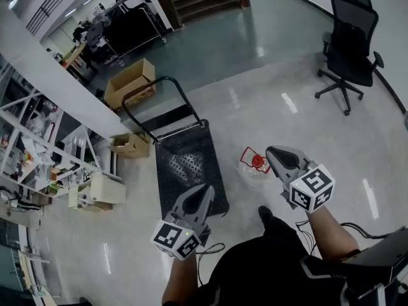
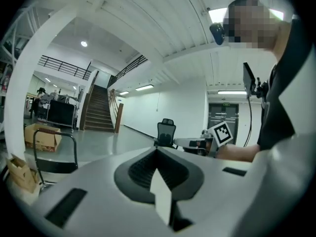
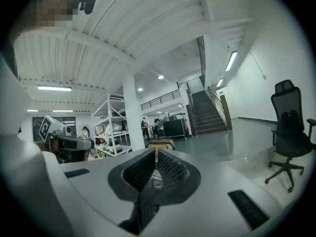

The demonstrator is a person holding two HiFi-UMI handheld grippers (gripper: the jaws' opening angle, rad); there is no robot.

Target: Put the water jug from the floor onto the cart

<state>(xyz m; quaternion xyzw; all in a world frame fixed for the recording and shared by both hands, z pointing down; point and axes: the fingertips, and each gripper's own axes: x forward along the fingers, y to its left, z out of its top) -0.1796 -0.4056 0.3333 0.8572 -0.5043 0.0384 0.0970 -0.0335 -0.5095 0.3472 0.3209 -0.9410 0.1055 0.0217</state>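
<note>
The water jug [image 1: 254,164] is clear plastic with a red cap and red handle. It stands on the floor just right of the black platform cart [image 1: 188,164], whose deck has nothing on it. My right gripper [image 1: 269,150] is shut and empty, its tip hovering just right of and above the jug. My left gripper [image 1: 207,188] is also shut with nothing in it, over the cart's near right corner. Both gripper views look level across the room, with the jaws [image 2: 157,151] [image 3: 156,151] meeting at a point. The jug is hidden in both.
The cart's push handle [image 1: 153,88] rises at its far end. Cardboard boxes [image 1: 129,81] [image 1: 131,144] and a white box [image 1: 102,190] lie left of the cart, beside metal shelving [image 1: 38,158]. An office chair [image 1: 349,43] stands far right.
</note>
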